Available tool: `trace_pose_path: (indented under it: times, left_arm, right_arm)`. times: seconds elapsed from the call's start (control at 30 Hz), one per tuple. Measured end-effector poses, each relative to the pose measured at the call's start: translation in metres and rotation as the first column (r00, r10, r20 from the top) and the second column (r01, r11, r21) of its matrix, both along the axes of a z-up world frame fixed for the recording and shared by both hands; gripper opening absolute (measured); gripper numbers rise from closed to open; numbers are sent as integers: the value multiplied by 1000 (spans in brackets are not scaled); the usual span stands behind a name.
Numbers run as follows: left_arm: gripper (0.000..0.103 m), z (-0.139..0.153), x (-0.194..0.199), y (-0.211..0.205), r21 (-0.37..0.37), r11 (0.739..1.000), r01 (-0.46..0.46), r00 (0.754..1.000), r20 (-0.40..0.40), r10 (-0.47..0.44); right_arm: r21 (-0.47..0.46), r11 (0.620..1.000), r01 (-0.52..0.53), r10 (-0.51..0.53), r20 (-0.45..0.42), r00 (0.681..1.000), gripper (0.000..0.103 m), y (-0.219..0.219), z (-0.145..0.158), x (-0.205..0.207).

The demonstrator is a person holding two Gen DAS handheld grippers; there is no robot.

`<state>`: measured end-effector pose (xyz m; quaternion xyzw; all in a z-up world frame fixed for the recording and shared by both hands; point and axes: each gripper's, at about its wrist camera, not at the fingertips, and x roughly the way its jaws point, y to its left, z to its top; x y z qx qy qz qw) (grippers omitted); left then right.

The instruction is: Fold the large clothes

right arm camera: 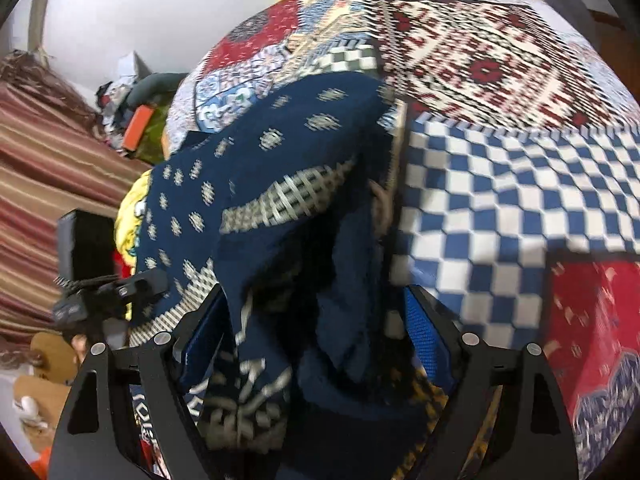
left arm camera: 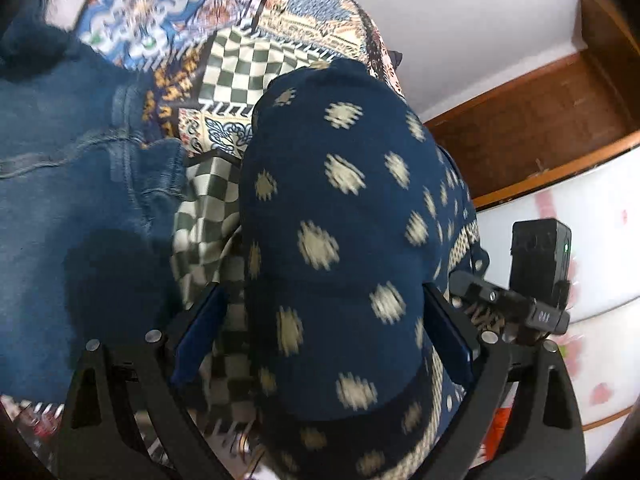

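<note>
A navy garment (left arm camera: pixel 332 216) with cream motifs bulges between the wide-set jaws of the left gripper (left arm camera: pixel 324 316), over a patchwork bedspread (left arm camera: pixel 240 60), with blue jeans (left arm camera: pixel 80 168) lying alongside.

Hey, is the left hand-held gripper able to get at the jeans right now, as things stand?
Probably not right away. The left hand-held gripper has the dotted navy garment bunched between its fingers, filling the gap. The jeans lie uncovered beside it on the patchwork bedspread.
</note>
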<state>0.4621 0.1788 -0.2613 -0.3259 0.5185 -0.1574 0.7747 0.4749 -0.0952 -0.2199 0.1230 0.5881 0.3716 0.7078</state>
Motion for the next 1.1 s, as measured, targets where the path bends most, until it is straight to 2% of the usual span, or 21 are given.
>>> trace_pose_path:
  times: [0.13,0.2,0.23,0.27,0.33,0.43,0.6,0.77,0.9,1.0,1.1]
  left_arm:
    - [97,-7,10,-6,-37,999,9,1000,-4,-9]
    - [90,-8,12,-8,-59,998,4,1000,-4,-4]
    - [80,-9,13,-7,-81,997,6,1000,-1,-6]
    - [74,-8,11,-7,-79,997,-2,1000,-3,2]
    - [66,1,5,-10,-37,999,10,1000,21,-10]
    - [60,20,-9,-17,46,998,35,997,74,-38]
    - [56,63,-44,-13,142,989,42,986,154,-64]
    - [56,118,-75,11,213,977,6,965,254,-61]
    - [56,155,-94,44,241,969,-50,947,320,-31]
    - [56,168,-101,67,246,965,-87,939,345,-3]
    - [56,170,-103,94,247,962,-114,938,347,22]
  right_arm:
    - [43,998,-41,42,-5,999,79,20,-3,1]
    - [31,999,-38,37,16,999,74,26,-2,-2]
    - [25,999,-32,32,27,999,63,28,0,-3]
    - [34,999,-30,29,28,999,57,29,2,-7]
    - [55,998,-1,0,11,1000,35,27,7,-10]
    - [93,996,4,-1,-33,999,26,25,17,-17]
    - [9,998,-62,61,79,995,25,53,56,-46]
    - [43,996,-81,74,156,985,25,80,100,-63]
    - [82,990,-113,92,228,969,25,115,133,-71]
    - [105,986,-129,100,248,964,25,140,143,-69]
    - [113,984,-140,109,249,962,25,167,142,-63]
